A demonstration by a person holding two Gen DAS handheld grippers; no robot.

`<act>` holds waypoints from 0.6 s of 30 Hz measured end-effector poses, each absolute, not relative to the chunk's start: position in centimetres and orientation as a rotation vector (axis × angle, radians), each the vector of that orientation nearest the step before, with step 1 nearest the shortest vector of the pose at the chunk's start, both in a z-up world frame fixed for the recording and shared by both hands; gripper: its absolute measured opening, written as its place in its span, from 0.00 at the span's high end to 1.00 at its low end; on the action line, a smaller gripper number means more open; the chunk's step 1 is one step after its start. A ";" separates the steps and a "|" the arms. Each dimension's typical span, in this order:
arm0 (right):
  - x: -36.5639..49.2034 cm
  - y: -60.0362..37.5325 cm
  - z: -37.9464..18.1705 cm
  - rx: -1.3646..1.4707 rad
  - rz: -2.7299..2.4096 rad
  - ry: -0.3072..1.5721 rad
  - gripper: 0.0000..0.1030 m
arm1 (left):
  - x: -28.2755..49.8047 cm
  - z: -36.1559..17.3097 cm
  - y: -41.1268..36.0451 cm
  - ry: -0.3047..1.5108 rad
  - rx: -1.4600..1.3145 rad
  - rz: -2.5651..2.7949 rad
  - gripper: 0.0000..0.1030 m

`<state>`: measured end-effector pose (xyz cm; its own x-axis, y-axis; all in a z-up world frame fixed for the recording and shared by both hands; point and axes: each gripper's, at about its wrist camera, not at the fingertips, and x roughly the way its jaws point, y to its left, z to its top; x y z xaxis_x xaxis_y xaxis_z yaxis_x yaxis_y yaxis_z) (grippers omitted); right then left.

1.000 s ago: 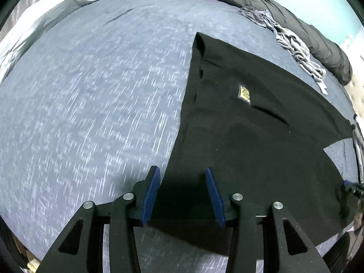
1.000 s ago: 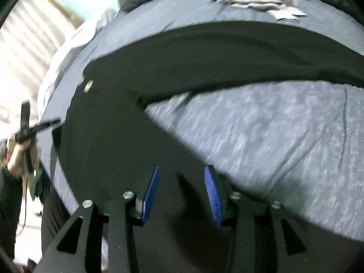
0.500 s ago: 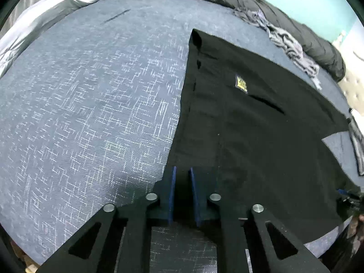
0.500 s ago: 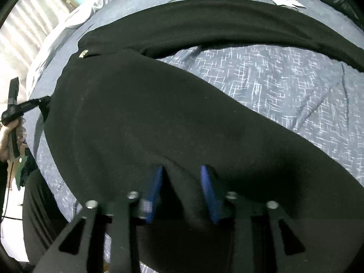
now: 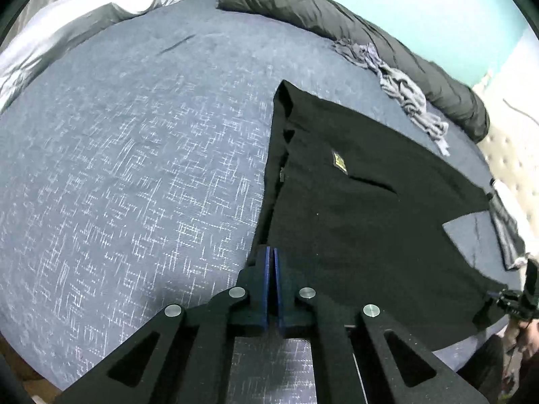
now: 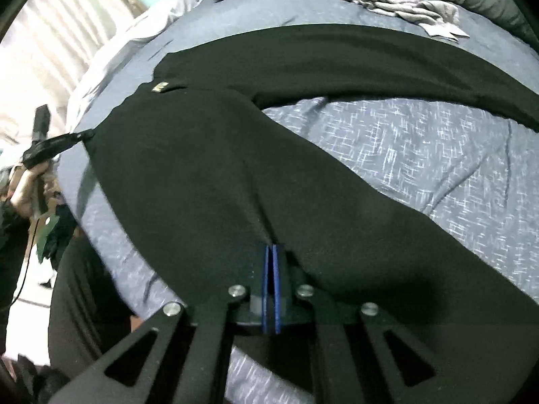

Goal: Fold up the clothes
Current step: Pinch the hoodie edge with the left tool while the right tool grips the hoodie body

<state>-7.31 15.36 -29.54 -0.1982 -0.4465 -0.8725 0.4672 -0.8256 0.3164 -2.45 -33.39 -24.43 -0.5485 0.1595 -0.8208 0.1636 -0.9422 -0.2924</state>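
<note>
Both grips sit on the near leg of the black trousers [image 5: 363,222]: left gripper [image 5: 271,262] pinched on the waist corner, right gripper [image 6: 272,256] pinched on the leg's near edge. Judgement: lift both evenly, keep cloth taut, carry it onto the far leg, edges matched.

Trousers lie flat on the blue bedspread [image 5: 134,168], legs splayed in a V, small yellow label [image 5: 339,162] showing.
</note>
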 end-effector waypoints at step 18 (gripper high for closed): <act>-7.2 15.5 -31.5 1.426 -2.159 0.013 0.98 | -1.5 -28.0 -34.0 0.569 1.548 -2.622 0.96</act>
